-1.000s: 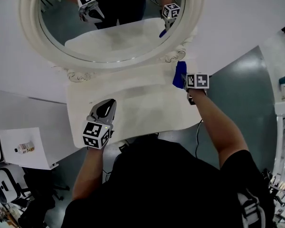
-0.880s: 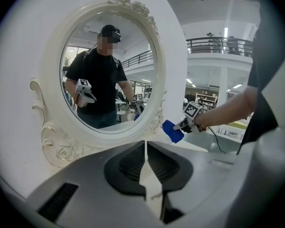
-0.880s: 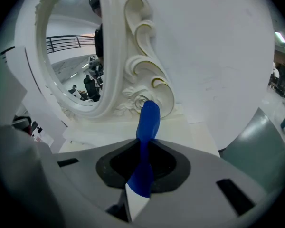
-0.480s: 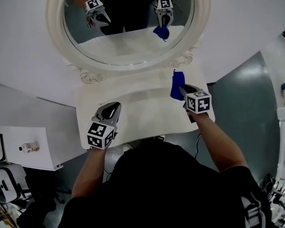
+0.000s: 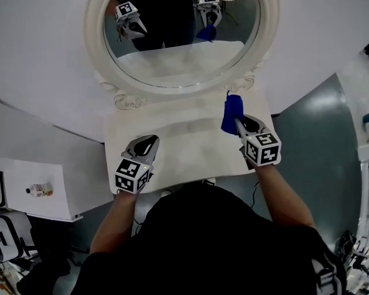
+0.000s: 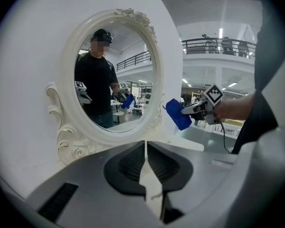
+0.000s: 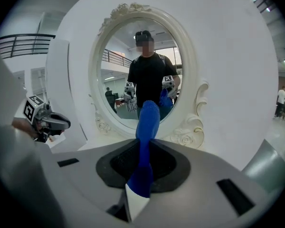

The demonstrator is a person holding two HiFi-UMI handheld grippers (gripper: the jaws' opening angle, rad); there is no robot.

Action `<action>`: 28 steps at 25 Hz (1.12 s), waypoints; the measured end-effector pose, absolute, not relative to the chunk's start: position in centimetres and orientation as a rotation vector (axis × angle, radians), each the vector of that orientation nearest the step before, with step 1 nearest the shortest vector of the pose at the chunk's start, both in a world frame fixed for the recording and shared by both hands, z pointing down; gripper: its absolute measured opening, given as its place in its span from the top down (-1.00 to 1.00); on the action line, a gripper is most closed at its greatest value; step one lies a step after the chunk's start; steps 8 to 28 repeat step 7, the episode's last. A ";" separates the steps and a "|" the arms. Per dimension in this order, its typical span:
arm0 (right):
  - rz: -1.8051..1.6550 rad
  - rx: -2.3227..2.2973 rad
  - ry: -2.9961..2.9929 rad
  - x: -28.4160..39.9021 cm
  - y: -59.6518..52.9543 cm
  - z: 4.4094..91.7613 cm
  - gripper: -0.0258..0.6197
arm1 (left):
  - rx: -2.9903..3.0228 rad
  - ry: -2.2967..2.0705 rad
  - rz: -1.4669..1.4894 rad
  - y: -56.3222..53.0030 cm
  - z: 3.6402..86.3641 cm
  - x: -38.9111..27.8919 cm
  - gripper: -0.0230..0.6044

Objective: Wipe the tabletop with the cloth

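The right gripper (image 5: 238, 122) has its fingers clamped on the blue cloth (image 5: 232, 112), which stands up from between them as a narrow folded strip in the right gripper view. In the head view the cloth sits over the back right corner of the white table (image 5: 184, 137), just beside the carved base of the oval mirror (image 5: 179, 29). The left gripper view shows the cloth raised in the air rather than pressed flat, so it does not appear to be touching the surface.

The left gripper (image 5: 147, 142) hovers over the front left part of the table with its fingers together and nothing between them.

As for progress, the cloth is in hand and brought to one corner, but no contact with the table is visible. The surface shows no streaks or damp patches that would tell which part is wiped. It looks as if the wiping is at its beginning or between strokes, with most of the table left to cover.
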State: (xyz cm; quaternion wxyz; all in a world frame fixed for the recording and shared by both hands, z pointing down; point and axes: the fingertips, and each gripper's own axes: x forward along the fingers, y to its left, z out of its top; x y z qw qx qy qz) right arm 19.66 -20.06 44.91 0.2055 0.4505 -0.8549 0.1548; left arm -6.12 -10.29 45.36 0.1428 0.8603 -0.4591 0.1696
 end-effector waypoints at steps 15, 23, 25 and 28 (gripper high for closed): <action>0.297 1.276 -2.427 17.5 -18.6 42.7 0.78 | 2.493 -1.331 0.464 -9.7 45.2 -7.5 0.85; 0.297 1.276 -2.427 17.5 -18.6 42.7 0.78 | 2.493 -1.331 0.464 -9.7 45.2 -7.5 0.85; 0.297 1.276 -2.427 17.5 -18.6 42.7 0.78 | 2.493 -1.331 0.464 -9.7 45.2 -7.5 0.85; 0.297 1.276 -2.427 17.5 -18.6 42.7 0.78 | 2.493 -1.331 0.464 -9.7 45.2 -7.5 0.85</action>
